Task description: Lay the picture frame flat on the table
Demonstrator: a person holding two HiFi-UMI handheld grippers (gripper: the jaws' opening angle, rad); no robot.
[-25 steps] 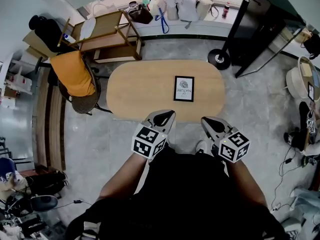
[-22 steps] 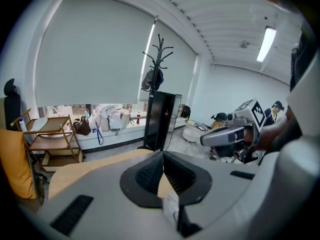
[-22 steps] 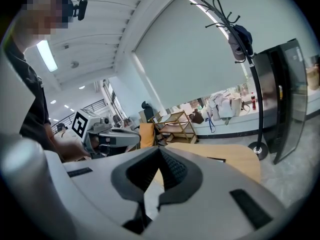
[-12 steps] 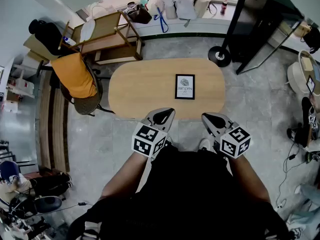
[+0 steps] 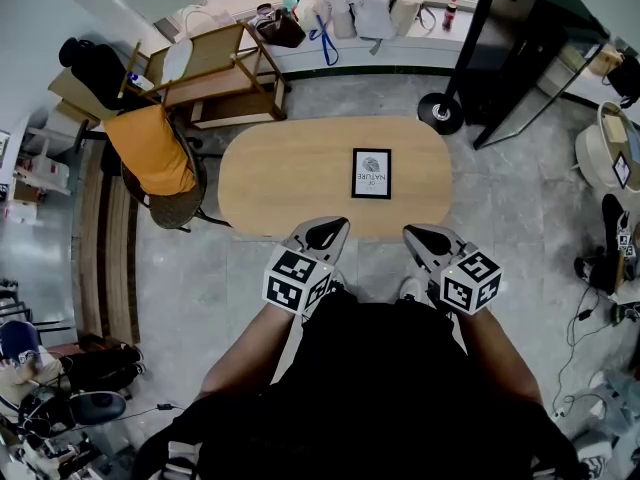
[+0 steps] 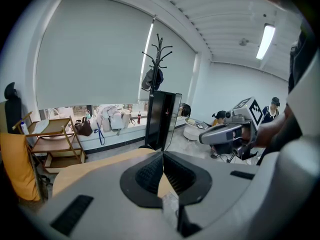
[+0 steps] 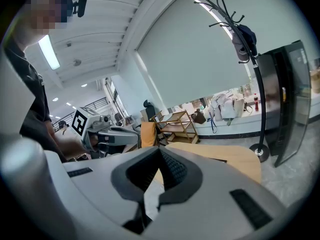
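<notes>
We find the frame (image 5: 371, 174) lying flat on the bench (image 5: 270, 178), 12 o'clock ahead; left claw (image 5: 325, 230) and right claw (image 5: 418, 238) closed, empty; task appears complete

1 picture frame (image 5: 371, 174), 1 table (image 5: 290, 178)

A long oval desk (image 5: 280, 178) with a pale wooden top stands on a grey tiled floor (image 5: 500, 218). A black-bordered picture frame (image 5: 371, 174) with a white print lies flat on it, right of the middle, nothing else beside it.
</notes>
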